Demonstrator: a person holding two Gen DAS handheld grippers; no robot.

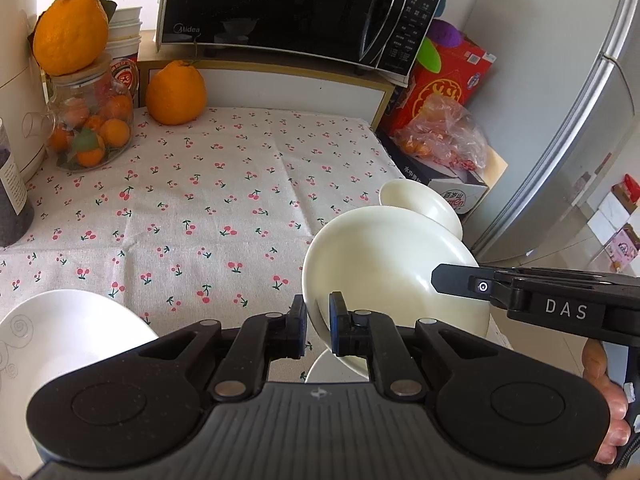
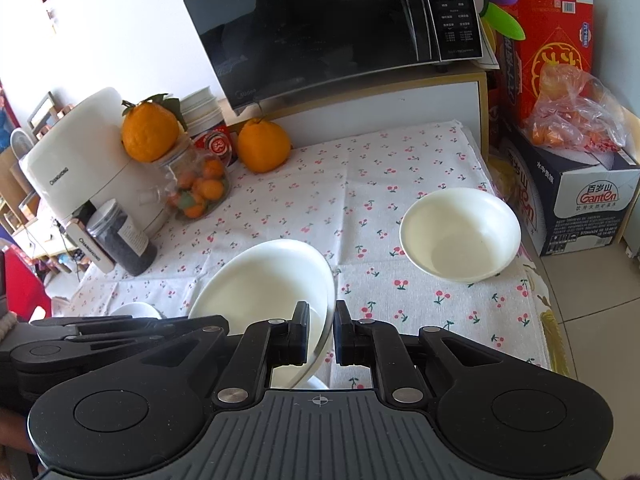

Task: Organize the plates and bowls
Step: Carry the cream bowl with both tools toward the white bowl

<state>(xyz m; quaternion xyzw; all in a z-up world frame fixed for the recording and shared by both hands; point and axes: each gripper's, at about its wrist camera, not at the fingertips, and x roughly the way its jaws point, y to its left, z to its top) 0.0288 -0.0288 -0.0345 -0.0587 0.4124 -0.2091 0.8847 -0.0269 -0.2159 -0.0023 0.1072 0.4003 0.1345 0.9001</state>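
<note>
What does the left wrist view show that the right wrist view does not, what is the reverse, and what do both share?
Left wrist only: the tall silver refrigerator and the grey swirl pattern on the white plate. Right wrist only: the whole empty inside of the second cream bowl, which stands on the cherry-print tablecloth. Both: the tilted cream ceramic bowl, clamped at opposite rims by the left gripper and right gripper, plus the black microwave.
</note>
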